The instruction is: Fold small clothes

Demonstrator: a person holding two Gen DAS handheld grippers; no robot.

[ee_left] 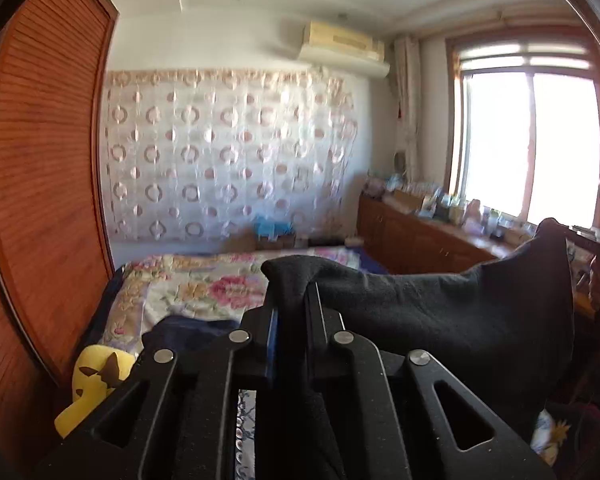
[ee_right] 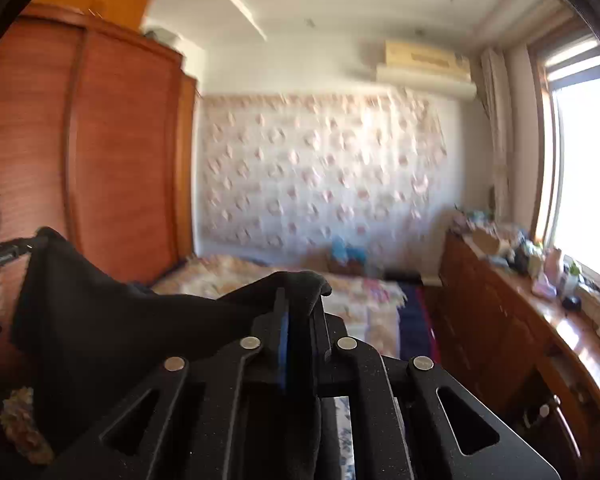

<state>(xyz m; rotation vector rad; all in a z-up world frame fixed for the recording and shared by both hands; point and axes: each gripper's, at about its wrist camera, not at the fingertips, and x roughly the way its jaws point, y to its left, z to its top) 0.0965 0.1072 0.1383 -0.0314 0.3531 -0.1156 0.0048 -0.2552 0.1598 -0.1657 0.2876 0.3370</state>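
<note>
A small black garment (ee_left: 440,312) hangs stretched in the air between my two grippers. My left gripper (ee_left: 292,292) is shut on one top corner of it; the cloth bunches over the fingertips and runs off to the right, up to the other held corner. In the right wrist view my right gripper (ee_right: 300,300) is shut on the other corner of the black garment (ee_right: 112,320), which sags away to the left. The left gripper's body (ee_right: 0,256) shows at the far left edge there. Both grippers are held well above the bed.
A bed with a floral cover (ee_left: 204,284) lies below and ahead. A wooden wardrobe (ee_left: 40,168) stands to the left. A low wooden cabinet (ee_right: 512,320) crowded with small items runs under the window on the right. A yellow plush toy (ee_left: 92,384) lies at lower left.
</note>
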